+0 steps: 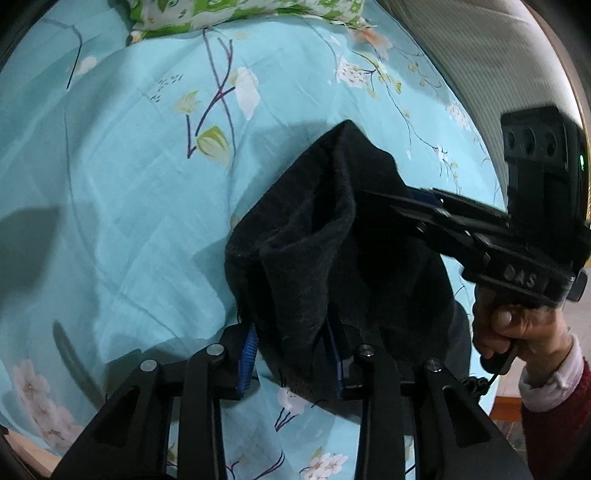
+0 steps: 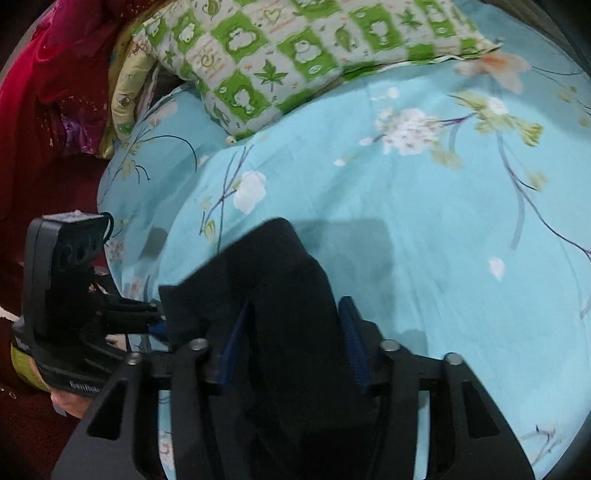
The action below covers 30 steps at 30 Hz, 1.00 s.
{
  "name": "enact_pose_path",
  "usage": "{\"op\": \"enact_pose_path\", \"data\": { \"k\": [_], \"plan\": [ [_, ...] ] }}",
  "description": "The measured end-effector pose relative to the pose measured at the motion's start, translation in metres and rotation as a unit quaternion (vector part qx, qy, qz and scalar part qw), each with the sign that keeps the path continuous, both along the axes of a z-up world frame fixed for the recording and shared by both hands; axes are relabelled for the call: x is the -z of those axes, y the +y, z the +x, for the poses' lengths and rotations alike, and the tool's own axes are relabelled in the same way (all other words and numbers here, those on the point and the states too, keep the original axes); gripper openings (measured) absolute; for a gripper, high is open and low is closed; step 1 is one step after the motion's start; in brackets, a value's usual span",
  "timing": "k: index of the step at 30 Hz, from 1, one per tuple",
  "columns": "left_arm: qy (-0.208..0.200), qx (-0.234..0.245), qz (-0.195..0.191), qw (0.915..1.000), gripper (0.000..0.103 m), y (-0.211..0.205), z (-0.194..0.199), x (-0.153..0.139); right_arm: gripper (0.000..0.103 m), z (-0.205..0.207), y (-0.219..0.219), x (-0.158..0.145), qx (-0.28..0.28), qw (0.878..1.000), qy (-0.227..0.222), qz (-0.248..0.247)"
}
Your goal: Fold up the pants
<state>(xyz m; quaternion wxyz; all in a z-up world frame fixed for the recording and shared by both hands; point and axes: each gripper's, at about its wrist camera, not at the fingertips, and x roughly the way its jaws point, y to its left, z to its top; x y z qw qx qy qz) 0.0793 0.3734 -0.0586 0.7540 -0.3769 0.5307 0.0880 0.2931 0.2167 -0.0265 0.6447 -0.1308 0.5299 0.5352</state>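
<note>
Raised letters "DAS" on right gripper [image 1: 417, 218] body, left gripper's [image 2: 162, 321] white lettering unreadable

Two close wrist views, shared bedsheet [image 1: 129, 203].

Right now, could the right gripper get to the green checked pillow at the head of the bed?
Probably not yet: the right gripper is shut on the black fleece pants. The floral sheet toward the green checked pillow looks unobstructed.

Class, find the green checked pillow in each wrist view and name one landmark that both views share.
Left wrist: green checked pillow is a strip at the top edge, centre.
Right wrist: it lies across the upper middle.
Shared landmark: the black pants held over the blue floral sheet.
</note>
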Motion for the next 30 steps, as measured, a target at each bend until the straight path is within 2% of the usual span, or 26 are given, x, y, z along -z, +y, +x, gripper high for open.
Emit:
{"op": "enact_pose_path", "data": {
  "k": [2,4,6,12,18,23,30],
  "plan": [
    [-0.006,0.007,0.006,0.9999,0.018,-0.003,0.002,-0.003,0.037,0.0,0.003,0.0,0.003,1.0,-0.004,-0.007],
    [-0.013,0.015,0.011,0.9997,0.015,-0.006,0.001,-0.009,0.026,0.0,-0.002,-0.003,0.009,1.0,0.005,0.001],
    [-0.022,0.025,0.021,0.9992,0.013,-0.011,0.003,-0.017,0.022,-0.001,-0.01,-0.009,0.015,1.0,0.013,0.017],
    [-0.064,0.062,0.049,0.9949,0.013,-0.035,0.01,-0.06,0.02,-0.006,-0.046,-0.048,0.044,0.996,0.008,0.072],
    [-0.114,0.112,0.064,0.9851,0.013,-0.068,0.017,-0.106,0.02,-0.018,-0.105,-0.087,0.086,0.988,-0.005,0.129],
    [-0.151,0.172,0.07,0.9709,0.013,-0.111,0.022,-0.14,0.02,-0.033,-0.161,-0.109,0.127,0.979,-0.027,0.16],
    [-0.186,0.269,0.083,0.9414,0.013,-0.186,0.018,-0.166,0.02,-0.059,-0.243,-0.122,0.198,0.96,-0.044,0.195]
  ]
}}
